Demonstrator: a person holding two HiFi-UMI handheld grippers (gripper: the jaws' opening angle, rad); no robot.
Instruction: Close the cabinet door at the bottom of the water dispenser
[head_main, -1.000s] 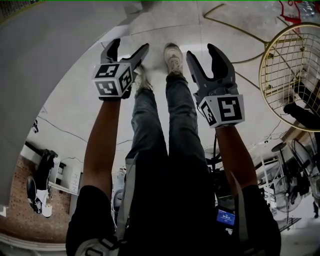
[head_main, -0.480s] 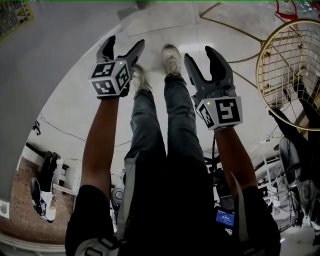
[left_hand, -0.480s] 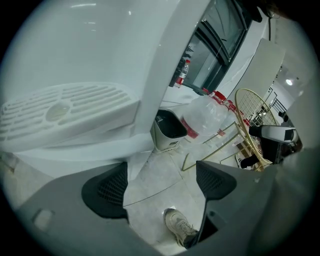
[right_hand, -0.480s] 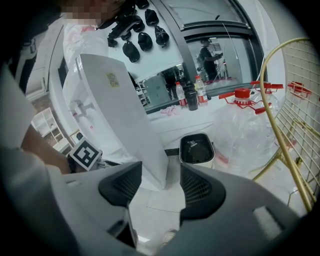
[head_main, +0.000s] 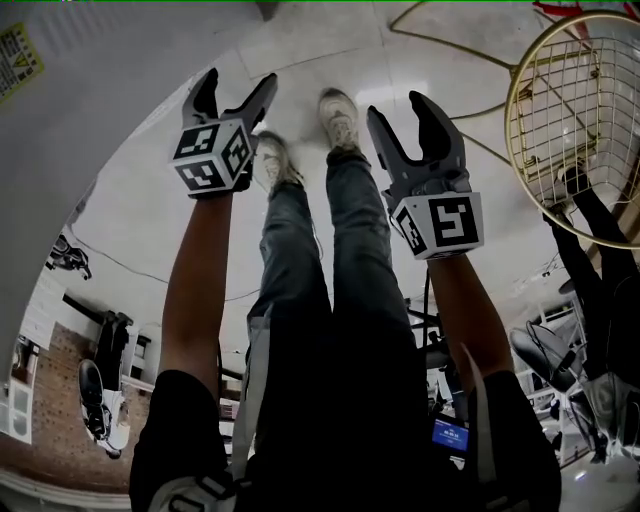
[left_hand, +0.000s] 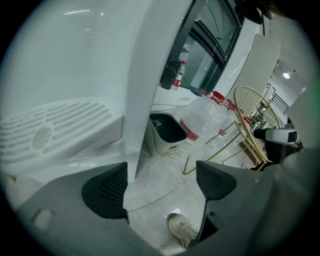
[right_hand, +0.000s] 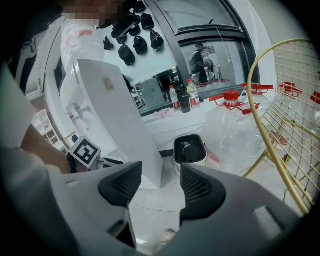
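**Both grippers held out empty beside the water dispenser, door not yet touched**

You stand on a pale tiled floor (head_main: 150, 230) and look down past your own legs. You hold both grippers out in front of you, tipped towards the floor.

The left gripper (head_main: 238, 85) has its jaws apart with nothing between them. Its own view shows only floor and one of your shoes (left_hand: 182, 230) through the gap. The right gripper (head_main: 402, 110) is also parted and empty, with bare floor between its pads.

The water dispenser (left_hand: 75, 75) rises as a tall white body close on your left. A slatted vent (left_hand: 50, 132) sits low on the side facing the left gripper. In the right gripper view, a plain white panel (right_hand: 117, 125) stands upright on the near left. It may be the cabinet door or the dispenser's side, and the pictures do not settle which. Neither gripper touches it.

Beyond the dispenser stands a small open bin (left_hand: 165, 132). To its right lies a large clear water jug (right_hand: 235, 130). A gold wire rack (head_main: 575, 130) fills the far right.

Empty, parted jaws suit this job, since the door probably wants a push more than a grip. The left gripper is nearer the dispenser and looks better placed to give it.
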